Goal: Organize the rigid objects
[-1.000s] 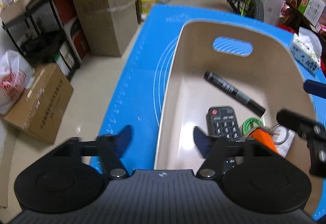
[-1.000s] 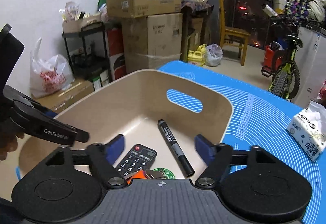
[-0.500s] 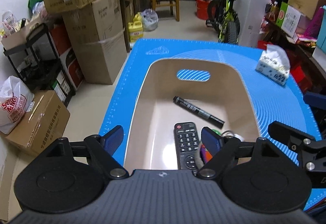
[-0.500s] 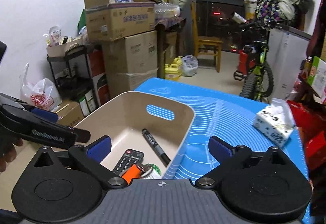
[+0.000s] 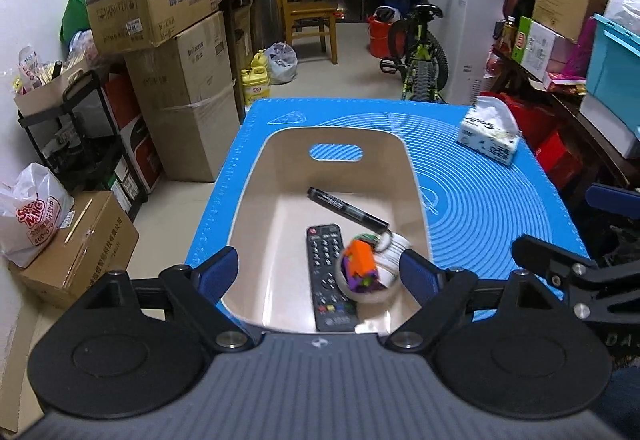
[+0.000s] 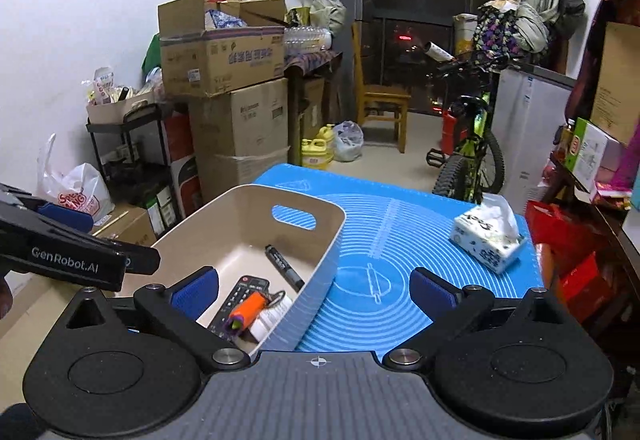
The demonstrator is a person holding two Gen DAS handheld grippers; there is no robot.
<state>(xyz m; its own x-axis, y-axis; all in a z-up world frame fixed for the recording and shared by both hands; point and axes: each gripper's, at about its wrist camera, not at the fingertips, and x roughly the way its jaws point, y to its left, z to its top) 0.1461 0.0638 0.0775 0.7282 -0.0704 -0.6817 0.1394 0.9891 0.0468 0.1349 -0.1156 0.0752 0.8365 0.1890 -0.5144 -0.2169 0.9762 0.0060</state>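
Your left gripper (image 5: 318,272) hangs above the near end of the beige bin (image 5: 416,199) with its jaws spread apart and nothing between the pads. Your right gripper (image 6: 314,292) is likewise wide apart and empty, straddling the bin's right wall where it meets the blue mat (image 6: 400,240). The right jaws widened a moment ago and have since held; the left ones widened over the same span, and neither pair has anything between its pads.

Inside the bin lie the remote (image 5: 328,272) along the middle, the black marker (image 5: 346,209) slanting toward the far right corner, and the orange and purple toy (image 5: 360,266) on top of the tape roll (image 5: 384,280) at the near right corner. Only the tissue pack (image 5: 488,135) sits on the mat outside, near its far right corner.

Against the earlier frames, you have drawn both grippers up and back: the bin then filled each view at close range, and now its whole rim and much of the mat show. I judge the rigid items already gathered, so the task looks at or near its end.
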